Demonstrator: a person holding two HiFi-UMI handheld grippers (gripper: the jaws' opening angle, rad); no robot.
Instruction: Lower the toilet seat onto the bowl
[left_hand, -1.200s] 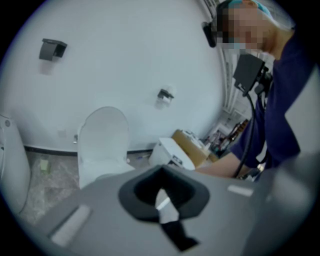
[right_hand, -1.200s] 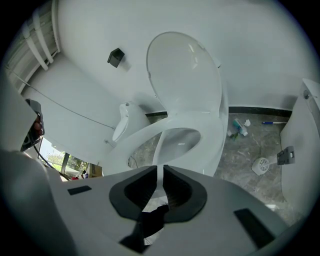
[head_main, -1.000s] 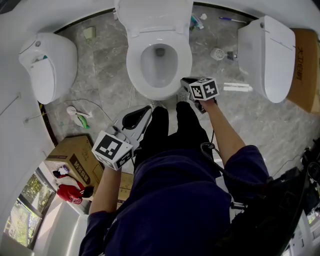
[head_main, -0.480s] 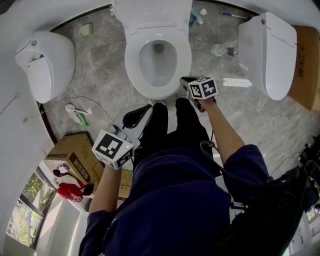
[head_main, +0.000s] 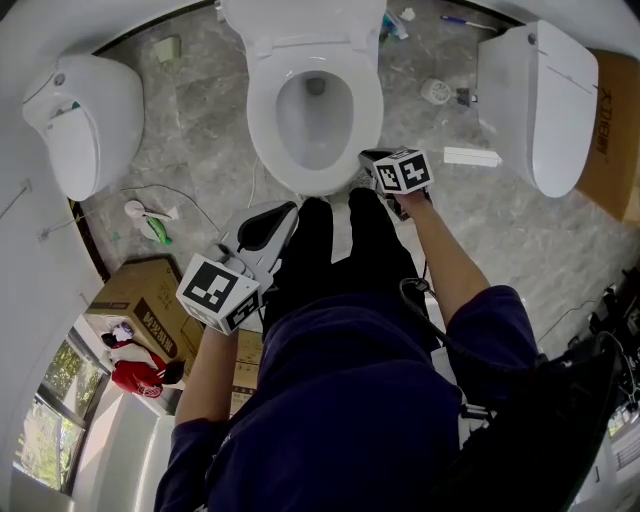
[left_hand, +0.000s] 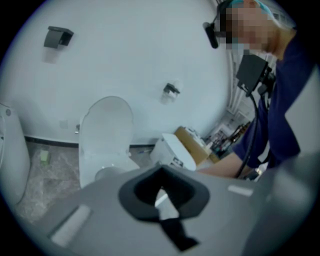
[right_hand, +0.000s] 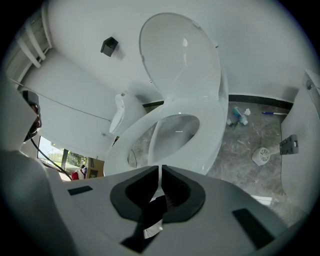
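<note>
Narrowing its empty jaws almost shut, the right hand-held gripper (right_hand: 160, 175) stayed just off the toilet seat (right_hand: 210, 145), which apparently already lay flat on the bowl (right_hand: 175, 131), leaving little left to lower.

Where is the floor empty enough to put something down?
Bare marble lies between the left white fixture and the middle toilet, and at lower right, between the person's right arm and the right toilet. Crowded between the middle and right toilets: a bottle, a pen, a round white part. A green-and-white item lies lower left.
</note>
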